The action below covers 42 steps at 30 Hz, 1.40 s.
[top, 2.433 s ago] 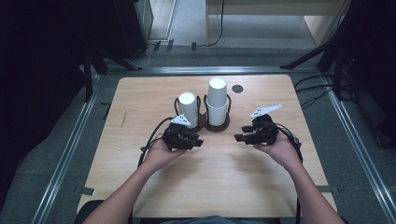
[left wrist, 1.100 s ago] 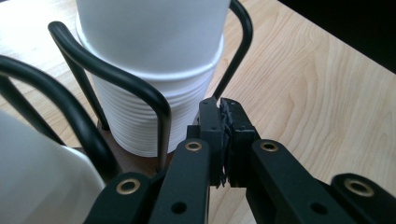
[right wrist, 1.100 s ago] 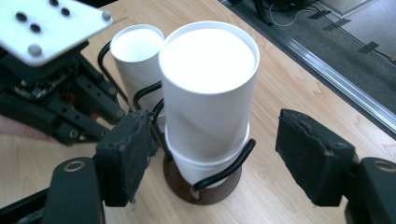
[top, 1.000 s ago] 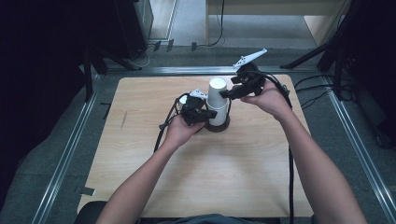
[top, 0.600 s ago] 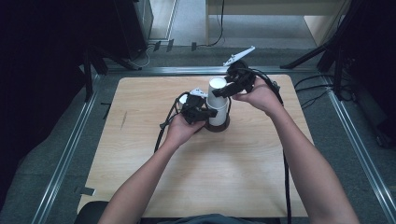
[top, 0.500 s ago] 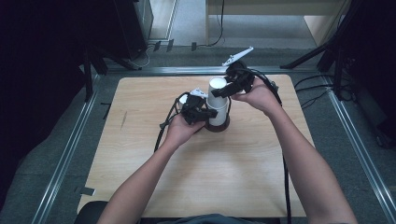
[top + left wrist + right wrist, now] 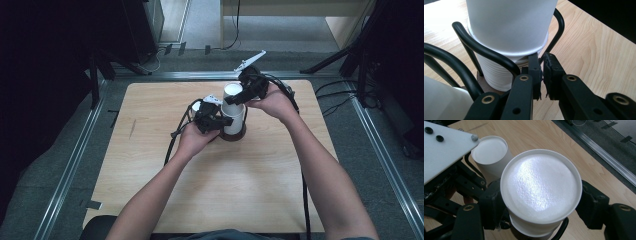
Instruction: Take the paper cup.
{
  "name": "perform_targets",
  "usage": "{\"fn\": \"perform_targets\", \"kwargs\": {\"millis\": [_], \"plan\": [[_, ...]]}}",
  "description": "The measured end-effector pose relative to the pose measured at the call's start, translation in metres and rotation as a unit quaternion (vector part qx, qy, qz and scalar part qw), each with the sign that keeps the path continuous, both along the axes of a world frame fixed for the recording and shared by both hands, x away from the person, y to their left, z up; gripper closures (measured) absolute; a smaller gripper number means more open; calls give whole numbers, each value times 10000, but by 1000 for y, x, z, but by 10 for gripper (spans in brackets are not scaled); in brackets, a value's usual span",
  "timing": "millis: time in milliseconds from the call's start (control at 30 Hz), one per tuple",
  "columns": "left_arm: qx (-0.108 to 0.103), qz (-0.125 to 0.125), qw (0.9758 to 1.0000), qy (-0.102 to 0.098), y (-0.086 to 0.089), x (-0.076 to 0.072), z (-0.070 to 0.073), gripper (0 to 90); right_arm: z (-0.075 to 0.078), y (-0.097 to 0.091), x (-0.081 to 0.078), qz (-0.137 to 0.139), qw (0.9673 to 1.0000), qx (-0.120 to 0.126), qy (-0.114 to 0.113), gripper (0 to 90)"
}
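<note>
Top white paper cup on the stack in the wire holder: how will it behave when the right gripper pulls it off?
The upside-down white paper cup probably is light and thin-walled, so the right gripper, whose jaws have just been closing round it, may dent it. It sits nested on the stack, so friction could drag lower cups along. The left gripper, shut on the black wire holder, should keep the base steady.

A: The top cup (image 7: pixel 541 187) at frame centre is white with a fine woven texture; the shorter cup (image 7: pixel 490 151), upper left, is plain white.

B: The wire holder (image 7: pixel 486 52) is black, its base (image 7: pixel 233 136) dark brown, and the worktop (image 7: pixel 250 185) pale wood grain.
</note>
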State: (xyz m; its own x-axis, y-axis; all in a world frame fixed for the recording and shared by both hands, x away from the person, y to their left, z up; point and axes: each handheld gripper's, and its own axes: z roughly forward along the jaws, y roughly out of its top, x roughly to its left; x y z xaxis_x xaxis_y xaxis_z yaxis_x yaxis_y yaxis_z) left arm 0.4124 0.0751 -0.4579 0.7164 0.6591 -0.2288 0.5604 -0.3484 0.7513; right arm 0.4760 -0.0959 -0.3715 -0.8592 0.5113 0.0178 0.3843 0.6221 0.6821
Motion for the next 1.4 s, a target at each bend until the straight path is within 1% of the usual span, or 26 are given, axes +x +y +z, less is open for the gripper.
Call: {"fn": "perform_targets", "kwargs": {"millis": [100,167,300,333,400,500,567,600,667,733,833,933,1033,1067,1133,1167,1233,1267,1333,1400], "plan": [[-19,10,10000,-6,-1,0,0,842,2,0,0,-9,10000,-19,9,315],[5,4,10000,-23,-1,0,0,841,7,0,-1,-39,10000,45,5,318],[-4,0,10000,-23,-1,0,0,840,14,0,-2,-44,10000,29,-22,320],[-8,-1,10000,-23,-1,0,0,839,16,1,-3,-89,9999,66,8,320],[-33,-1,10000,-12,-1,0,-1,830,21,0,-4,-92,9999,105,-32,321],[-44,-6,10000,-17,-2,0,-1,823,29,1,-5,-114,9999,16,-33,322],[-33,-8,10000,-28,-2,0,-1,822,31,1,-6,-108,9999,16,-46,322],[-33,-18,10000,-37,-2,0,-1,820,37,-1,-7,-124,9999,64,-65,323],[-26,-24,10000,-31,-2,0,-1,819,44,-3,-9,-129,9998,124,-99,324],[-16,-29,10000,-26,-2,-1,-1,812,52,-6,-12,-147,9997,170,-129,324],[-64,-65,10000,32,0,0,0,770,65,-12,-16,-153,9994,268,-178,325],[-96,-72,9999,48,0,0,-1,771,77,-19,-22,-133,9992,282,-258,325],[-65,-77,9999,26,0,0,-1,769,88,-26,-29,-115,9990,276,-344,326],[-69,-76,9999,26,0,0,0,766,90,-28,-31,-109,9990,292,-323,326],[-79,-85,9999,26,0,0,0,754,92,-30,-33,-103,9990,292,-331,327],[-103,-114,9999,71,1,0,0,749,95,-37,-38,-59,9992,280,-285,326],[-169,-91,9998,104,2,0,1,745,96,-43,-43,-40,9992,329,-228,326],[-179,-99,9997,99,2,0,1,744,97,-46,-46,26,9990,340,-293,326],[-189,-115,9997,94,2,0,1,737,97,-52,-53,78,9989,343,-297,326],[-169,-130,9997,76,1,0,1,731,96,-57,-59,108,9990,252,-351,326]]}}
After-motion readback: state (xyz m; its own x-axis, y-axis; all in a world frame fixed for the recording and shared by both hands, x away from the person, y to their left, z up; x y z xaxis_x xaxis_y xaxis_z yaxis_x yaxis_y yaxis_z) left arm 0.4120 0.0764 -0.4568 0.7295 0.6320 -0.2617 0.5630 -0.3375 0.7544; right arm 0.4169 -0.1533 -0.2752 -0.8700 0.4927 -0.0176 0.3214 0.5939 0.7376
